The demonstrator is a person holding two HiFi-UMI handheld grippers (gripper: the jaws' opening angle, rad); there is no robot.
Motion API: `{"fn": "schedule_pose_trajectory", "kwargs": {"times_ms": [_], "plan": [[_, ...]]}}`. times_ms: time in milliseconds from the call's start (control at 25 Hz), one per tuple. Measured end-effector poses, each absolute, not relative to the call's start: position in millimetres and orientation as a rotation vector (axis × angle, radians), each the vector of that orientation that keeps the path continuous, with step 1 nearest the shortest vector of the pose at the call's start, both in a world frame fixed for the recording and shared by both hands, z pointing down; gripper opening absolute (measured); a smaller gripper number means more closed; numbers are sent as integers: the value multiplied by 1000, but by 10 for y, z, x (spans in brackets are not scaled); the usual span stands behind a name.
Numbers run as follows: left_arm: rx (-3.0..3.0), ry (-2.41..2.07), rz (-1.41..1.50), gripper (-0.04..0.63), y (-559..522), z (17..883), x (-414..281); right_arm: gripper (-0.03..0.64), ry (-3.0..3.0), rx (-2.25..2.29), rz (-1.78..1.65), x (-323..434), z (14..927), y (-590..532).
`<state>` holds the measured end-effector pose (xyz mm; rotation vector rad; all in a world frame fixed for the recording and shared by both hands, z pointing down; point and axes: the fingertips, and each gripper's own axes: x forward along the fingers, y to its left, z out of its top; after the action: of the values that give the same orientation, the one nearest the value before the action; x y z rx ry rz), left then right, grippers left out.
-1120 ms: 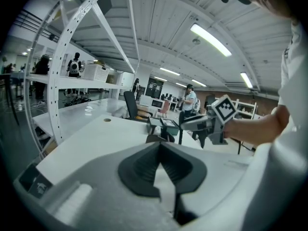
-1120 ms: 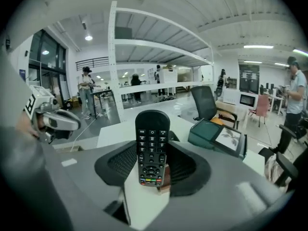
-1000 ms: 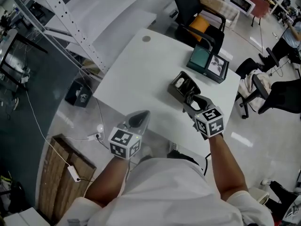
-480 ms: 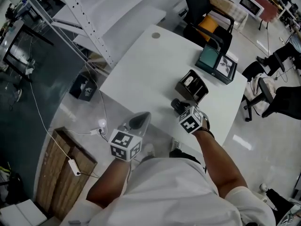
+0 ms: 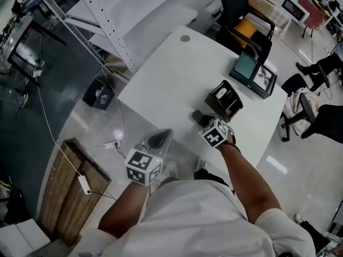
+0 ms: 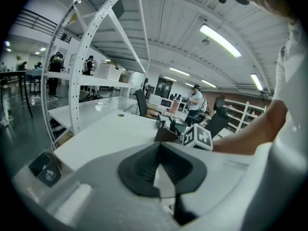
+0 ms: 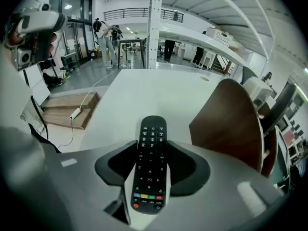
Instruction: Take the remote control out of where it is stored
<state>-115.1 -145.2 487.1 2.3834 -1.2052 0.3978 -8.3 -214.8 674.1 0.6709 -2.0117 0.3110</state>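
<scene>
A black remote control with coloured buttons at its near end lies lengthwise between the pads of my right gripper, which is shut on it. In the head view the remote sticks out from my right gripper just above the white table, near its front edge. The dark open-topped holder stands right behind it; its brown wall rises to the remote's right. My left gripper hangs off the table's front edge, jaws together and nothing in them.
A teal-and-black box sits at the table's far right corner. An office chair stands behind the table. A white shelf rack is at the left. On the floor lie a black box and a wooden board.
My right gripper has come down and toward the table's front edge with the remote in it, away from the holder's opening. The left gripper has barely shifted.
</scene>
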Motion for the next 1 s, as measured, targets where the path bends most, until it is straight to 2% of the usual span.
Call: {"fn": "schedule_pose_trajectory", "kwargs": {"times_ms": [280,360,560,1000], "plan": [[2387,-1202,402,3,-1441,4869,-1145,198,-2036,666,316,-118,6789,-2179],[2391,-1200,404,3,-1434,4867,-1136,217,-2048,667,308,-112,6755,-2170],[2408,-1196,397,3,-1469,4825,-1112,218,-2133,724,296,-99,6420,-2141],[2501,-1137,357,3,-1486,4565,-908,117,-2466,1085,511,262,5001,-1945]]}}
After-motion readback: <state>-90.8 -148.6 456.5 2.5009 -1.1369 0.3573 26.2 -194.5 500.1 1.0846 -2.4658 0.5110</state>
